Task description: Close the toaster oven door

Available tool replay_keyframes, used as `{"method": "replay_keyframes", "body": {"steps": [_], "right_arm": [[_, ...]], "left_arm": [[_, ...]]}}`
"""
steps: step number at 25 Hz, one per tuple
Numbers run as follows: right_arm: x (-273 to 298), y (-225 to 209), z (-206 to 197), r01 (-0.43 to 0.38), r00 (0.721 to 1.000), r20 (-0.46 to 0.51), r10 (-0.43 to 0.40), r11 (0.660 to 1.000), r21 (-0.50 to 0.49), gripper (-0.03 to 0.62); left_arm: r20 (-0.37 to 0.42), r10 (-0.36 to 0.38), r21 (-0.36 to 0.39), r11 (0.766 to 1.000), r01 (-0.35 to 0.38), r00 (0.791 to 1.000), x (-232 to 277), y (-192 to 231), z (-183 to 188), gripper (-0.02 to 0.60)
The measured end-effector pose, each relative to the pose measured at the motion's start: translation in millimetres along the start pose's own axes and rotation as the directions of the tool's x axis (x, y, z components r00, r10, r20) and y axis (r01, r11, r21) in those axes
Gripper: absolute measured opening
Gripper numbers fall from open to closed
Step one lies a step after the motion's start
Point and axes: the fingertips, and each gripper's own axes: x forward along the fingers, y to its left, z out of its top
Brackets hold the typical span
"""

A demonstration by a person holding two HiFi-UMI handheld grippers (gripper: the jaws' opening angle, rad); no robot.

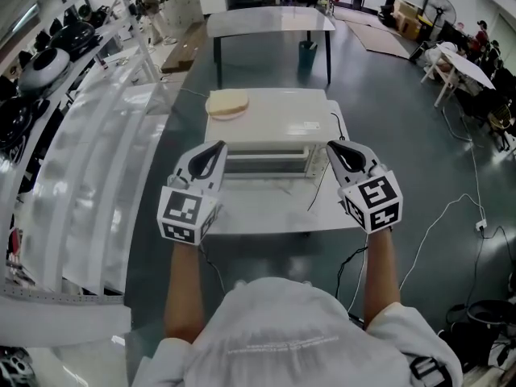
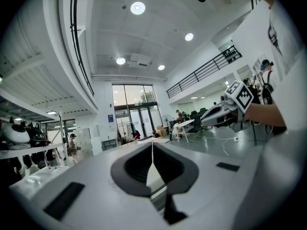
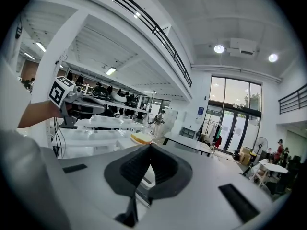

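**White tongs pinched shut before the toaster oven**

Both forearms reach straight ahead and nearly level. The left tongs [image 1: 216, 148] sit at 10 o'clock of the oven's mouth and the right tongs [image 1: 332, 147] at 2 o'clock, each pair closed on nothing. The cream toaster oven [image 1: 270, 119] stands mid-worktop [image 1: 266, 216] with rack bars showing in front; from above I can't tell how its door stands. Round bread [image 1: 227, 103] lies on its roof at 11 o'clock. A long table [image 1: 270, 18] stands beyond at 12 o'clock. The roof label [image 1: 307, 125] is too small to read.
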Motion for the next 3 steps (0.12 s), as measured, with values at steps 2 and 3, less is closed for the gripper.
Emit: {"method": "replay_keyframes", "body": {"steps": [2, 3], "right_arm": [[0.7, 0.7, -2.4, -0.003, 1.000, 0.000, 0.003, 1.000, 0.001, 0.015], [1.2, 1.0, -3.6, -0.005, 1.000, -0.001, 0.005, 1.000, 0.001, 0.015]], "left_arm": [[-0.007, 0.002, -0.004, 1.000, -0.002, 1.000, 0.0, 0.1, -3.3, 0.020], [-0.010, 0.003, -0.006, 1.000, -0.003, 1.000, 0.1, 0.1, -4.5, 0.020]]}}
